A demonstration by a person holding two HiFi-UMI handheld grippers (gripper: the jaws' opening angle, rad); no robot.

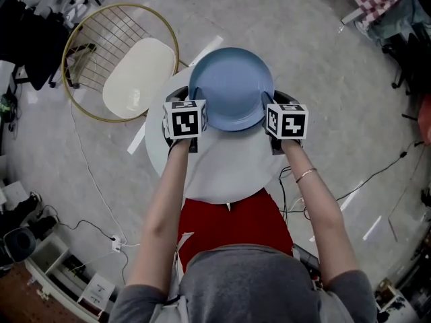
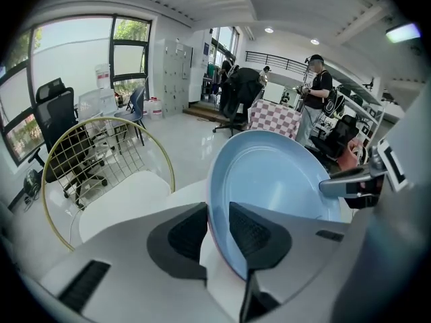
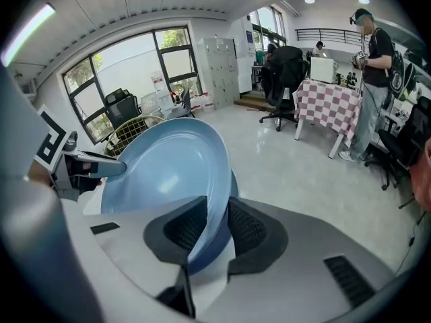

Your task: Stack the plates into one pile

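A light blue plate (image 1: 231,87) hangs level over the far part of a round white table (image 1: 229,173), held from both sides. My left gripper (image 1: 197,115) is shut on its left rim and my right gripper (image 1: 269,112) on its right rim. In the left gripper view the plate (image 2: 276,180) stands on edge between the pads of the left gripper (image 2: 217,231), with a thin pinkish edge under its rim. The right gripper view shows the plate (image 3: 165,167) clamped in the right gripper (image 3: 214,227). No other plate is in view.
A round gold wire chair (image 1: 81,52) with a cream cushion (image 1: 138,76) stands on the floor to the left of the table. Cables (image 1: 94,187) run over the floor at the left. Office chairs, a checked table (image 3: 330,106) and people (image 3: 370,66) are farther off.
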